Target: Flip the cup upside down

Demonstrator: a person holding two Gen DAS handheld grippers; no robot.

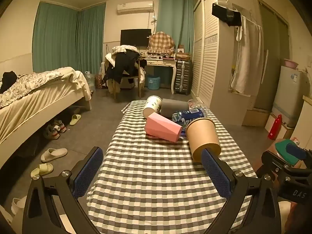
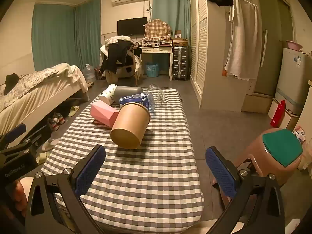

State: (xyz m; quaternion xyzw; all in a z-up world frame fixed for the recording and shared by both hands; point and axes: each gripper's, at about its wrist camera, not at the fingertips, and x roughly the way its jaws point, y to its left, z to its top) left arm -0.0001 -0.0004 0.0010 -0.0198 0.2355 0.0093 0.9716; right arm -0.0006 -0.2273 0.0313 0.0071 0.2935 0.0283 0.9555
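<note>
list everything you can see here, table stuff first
table: 1, grey-white check cloth, centre
brown paper cup: 1, on its side, nearest, base toward camera
pink cup: 1, on its side, left of brown cup
white patterned cup: 1, on its side, far left
grey cup: 1, on its side, far end
blue-label bottle: 1, lying behind brown cup
clear glass: 1, on its side, far right
stool: 1, pink, green top, right of table
left hand-held gripper: 1, open, empty
right hand-held gripper: 1, open, empty

Matt, probably paper cup (image 2: 130, 125); checked cloth (image 2: 148, 167).
</note>
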